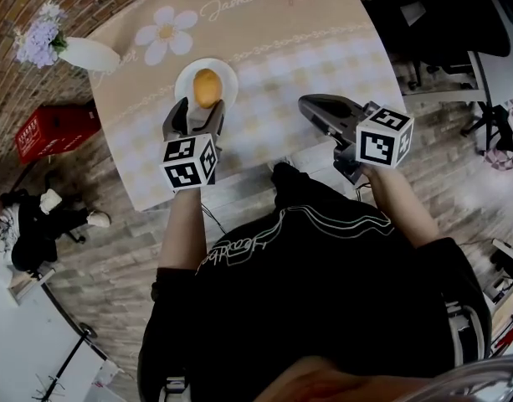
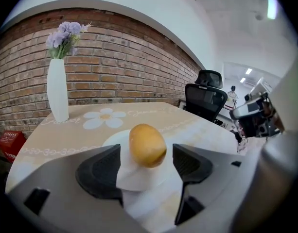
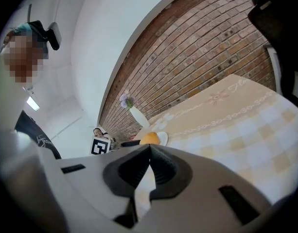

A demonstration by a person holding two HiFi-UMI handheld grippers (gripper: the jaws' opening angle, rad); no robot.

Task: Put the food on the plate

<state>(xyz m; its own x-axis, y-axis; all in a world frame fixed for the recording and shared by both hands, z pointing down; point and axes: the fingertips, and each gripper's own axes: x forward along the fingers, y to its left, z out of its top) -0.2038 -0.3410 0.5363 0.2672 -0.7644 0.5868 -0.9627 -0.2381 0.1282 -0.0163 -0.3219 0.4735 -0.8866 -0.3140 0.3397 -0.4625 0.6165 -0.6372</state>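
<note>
A yellow-orange oval food (image 1: 207, 87) lies on a small white plate (image 1: 228, 74) near the table's front left. My left gripper (image 1: 196, 110) is just in front of the plate with its jaws open. In the left gripper view the food (image 2: 147, 144) rests on the plate (image 2: 139, 181) between the two pads of the left gripper (image 2: 146, 152), with a gap on each side. My right gripper (image 1: 305, 103) hovers over the table's front right part, shut with nothing in it. In the right gripper view the right gripper (image 3: 149, 148) has its pads together, and the food (image 3: 149, 138) shows beyond them.
The table (image 1: 306, 48) has a beige cloth with daisy prints. A white vase (image 1: 89, 54) of purple flowers stands at its far left corner. A red crate (image 1: 43, 132) and a seated person (image 1: 30, 216) are on the floor at left. Black office chairs (image 1: 440, 23) stand at right.
</note>
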